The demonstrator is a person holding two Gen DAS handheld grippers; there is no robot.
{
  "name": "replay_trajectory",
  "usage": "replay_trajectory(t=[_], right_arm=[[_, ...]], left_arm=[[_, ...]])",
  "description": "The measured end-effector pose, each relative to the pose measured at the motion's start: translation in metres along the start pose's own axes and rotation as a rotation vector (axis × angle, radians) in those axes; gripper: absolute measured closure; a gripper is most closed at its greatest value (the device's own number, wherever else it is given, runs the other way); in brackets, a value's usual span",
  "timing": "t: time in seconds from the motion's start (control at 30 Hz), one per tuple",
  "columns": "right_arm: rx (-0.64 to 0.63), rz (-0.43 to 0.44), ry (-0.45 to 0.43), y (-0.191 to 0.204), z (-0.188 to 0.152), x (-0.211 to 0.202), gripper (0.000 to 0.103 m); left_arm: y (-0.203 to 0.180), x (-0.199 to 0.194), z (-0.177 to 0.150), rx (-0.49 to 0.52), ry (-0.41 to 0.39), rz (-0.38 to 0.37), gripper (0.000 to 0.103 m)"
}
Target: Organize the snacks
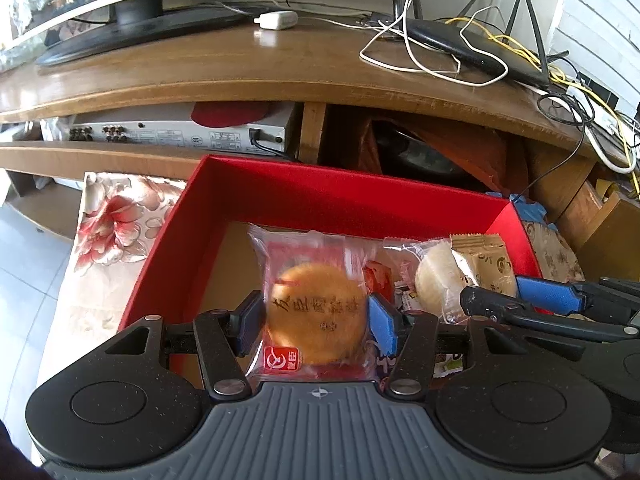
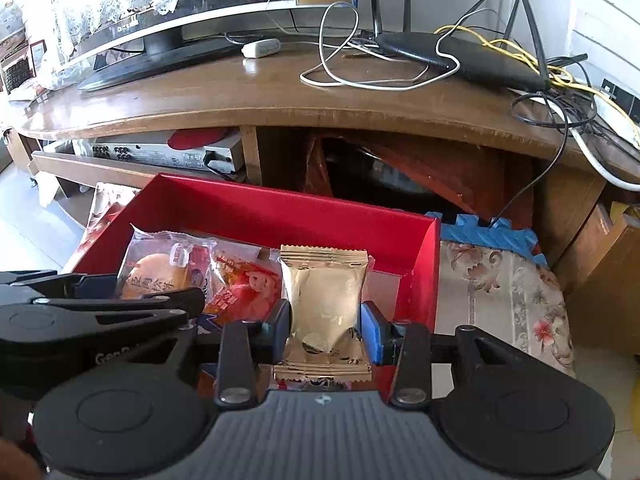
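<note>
The television is cut off at the top edge; the dark cabinet hollow hides its blurred contents.

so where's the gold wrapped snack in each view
Left wrist view: the gold wrapped snack is at the right, inside the red box, partly hidden behind the right tongs.
Right wrist view: it is at centre, clamped between the right tongs.
Shared landmark: the round cake in its clear wrapper, centre in the left view, at left in the right.
</note>
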State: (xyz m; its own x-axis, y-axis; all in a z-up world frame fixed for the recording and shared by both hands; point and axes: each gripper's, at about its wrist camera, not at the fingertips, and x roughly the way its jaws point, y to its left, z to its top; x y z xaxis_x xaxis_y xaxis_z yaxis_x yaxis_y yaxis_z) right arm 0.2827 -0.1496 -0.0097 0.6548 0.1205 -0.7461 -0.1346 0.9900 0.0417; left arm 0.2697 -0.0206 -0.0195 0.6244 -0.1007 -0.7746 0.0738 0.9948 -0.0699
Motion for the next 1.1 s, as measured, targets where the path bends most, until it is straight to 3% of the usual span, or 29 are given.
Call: replay_trajectory(t=[0.63,1.1], right_arm=[[0.022,0.022,-0.001,-0.005,-0.003,-0.010,0.054],[-0.042,0.075,0.006,0.025,-0.026,-0.044,0.050]], left_arm=[[0.011,-0.021,0.001,-0.015,-0.038,-0.020,0.025],[0.039,-0.052,-0.033,-0.019,-0.002,-0.025,0.020]])
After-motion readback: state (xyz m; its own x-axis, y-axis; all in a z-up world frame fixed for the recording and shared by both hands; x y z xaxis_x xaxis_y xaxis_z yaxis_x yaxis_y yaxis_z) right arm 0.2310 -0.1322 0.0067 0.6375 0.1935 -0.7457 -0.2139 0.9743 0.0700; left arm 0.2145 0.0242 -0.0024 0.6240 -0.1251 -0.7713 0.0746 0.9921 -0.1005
